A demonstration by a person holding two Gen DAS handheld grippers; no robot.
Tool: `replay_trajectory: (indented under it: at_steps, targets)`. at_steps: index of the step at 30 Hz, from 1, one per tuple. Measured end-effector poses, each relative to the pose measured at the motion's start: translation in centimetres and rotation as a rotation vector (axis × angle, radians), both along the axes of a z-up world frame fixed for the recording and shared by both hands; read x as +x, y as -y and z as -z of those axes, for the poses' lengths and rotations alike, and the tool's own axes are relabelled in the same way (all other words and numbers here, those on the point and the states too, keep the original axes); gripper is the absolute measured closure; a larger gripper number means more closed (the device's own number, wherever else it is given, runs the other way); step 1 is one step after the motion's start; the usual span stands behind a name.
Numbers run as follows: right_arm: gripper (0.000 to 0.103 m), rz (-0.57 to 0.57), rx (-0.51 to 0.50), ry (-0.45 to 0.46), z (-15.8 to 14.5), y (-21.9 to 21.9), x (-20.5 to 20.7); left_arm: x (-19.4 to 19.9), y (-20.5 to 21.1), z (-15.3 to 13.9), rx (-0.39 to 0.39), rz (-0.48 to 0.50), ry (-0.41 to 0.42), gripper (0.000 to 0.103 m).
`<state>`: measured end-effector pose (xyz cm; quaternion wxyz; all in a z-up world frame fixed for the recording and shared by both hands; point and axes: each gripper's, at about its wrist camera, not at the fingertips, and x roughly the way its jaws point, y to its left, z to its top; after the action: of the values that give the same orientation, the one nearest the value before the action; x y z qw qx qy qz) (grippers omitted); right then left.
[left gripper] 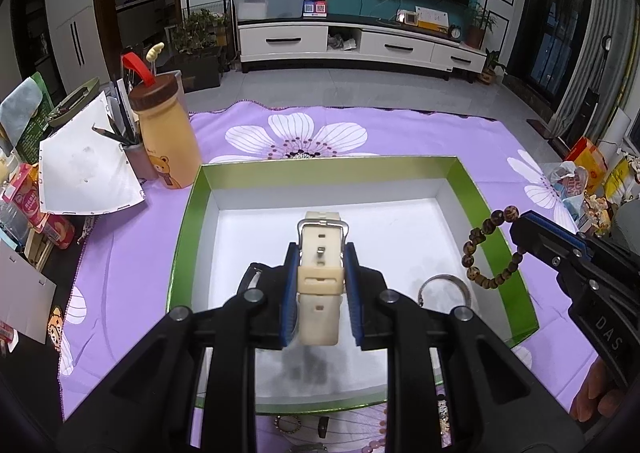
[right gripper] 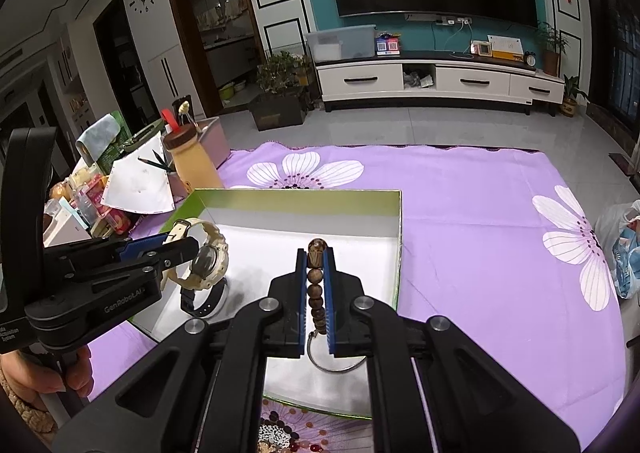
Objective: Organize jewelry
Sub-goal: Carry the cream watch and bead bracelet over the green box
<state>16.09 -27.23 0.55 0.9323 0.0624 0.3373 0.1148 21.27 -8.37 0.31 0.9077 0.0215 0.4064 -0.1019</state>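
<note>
Above the green-rimmed box (left gripper: 468, 177) on the bench, in the left wrist view, the left claw (left gripper: 321, 273) clamps a cream watch (left gripper: 320, 277) by its strap, buckle forward, over the white floor; a metal ring (left gripper: 446, 287) already lies inside. Both pieces look mid-delivery; next each wants lowering to the floor before release. From the right wrist view, the right claw (right gripper: 315, 293) is nearly closed on a string of brown wooden beads (right gripper: 316, 273) that hangs over the same box, the watch's pale case and dark back visible at left.
</note>
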Motion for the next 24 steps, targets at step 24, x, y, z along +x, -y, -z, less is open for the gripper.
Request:
replay_trajectory:
  at_steps: [24]
  targets:
    - [0.096,0.000,-0.051,-0.078,2.0,-1.1,1.5,1.4,0.3,2.3,0.045,-0.017,-0.051,0.081]
